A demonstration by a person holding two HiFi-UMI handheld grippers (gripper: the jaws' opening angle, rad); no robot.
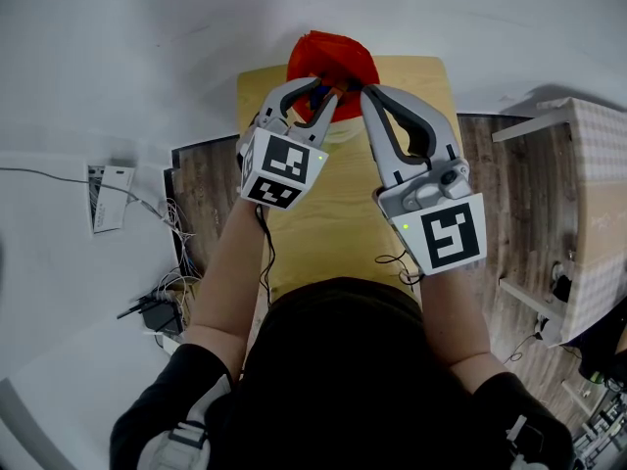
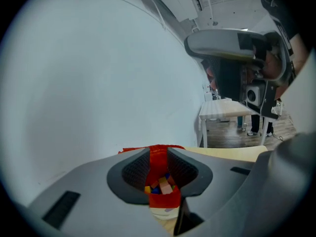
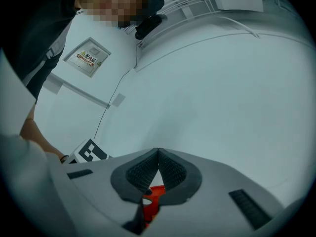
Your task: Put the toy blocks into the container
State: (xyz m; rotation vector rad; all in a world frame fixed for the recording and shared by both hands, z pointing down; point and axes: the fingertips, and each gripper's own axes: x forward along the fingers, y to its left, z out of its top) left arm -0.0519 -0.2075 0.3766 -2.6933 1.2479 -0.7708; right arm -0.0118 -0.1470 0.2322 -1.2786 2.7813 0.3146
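Apparently we are nearly done: toy blocks (image 2: 160,185) lie in the red bag (image 1: 331,52) just ahead of our narrowly parted, empty left gripper (image 2: 158,150), while our right gripper (image 3: 158,151) is closed.

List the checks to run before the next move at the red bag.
1. Left gripper free of any block: ok; jaws apart, only the red bag shows between them.
2. Toy blocks inside the bag: ok; several lie there.
3. Bag mouth open: ok.
4. Right gripper grip on the bag: cannot tell; jaws meet at the tips, red shows in the gap behind.
5. Blocks left on the table: cannot tell; none on the visible wood, much is hidden.
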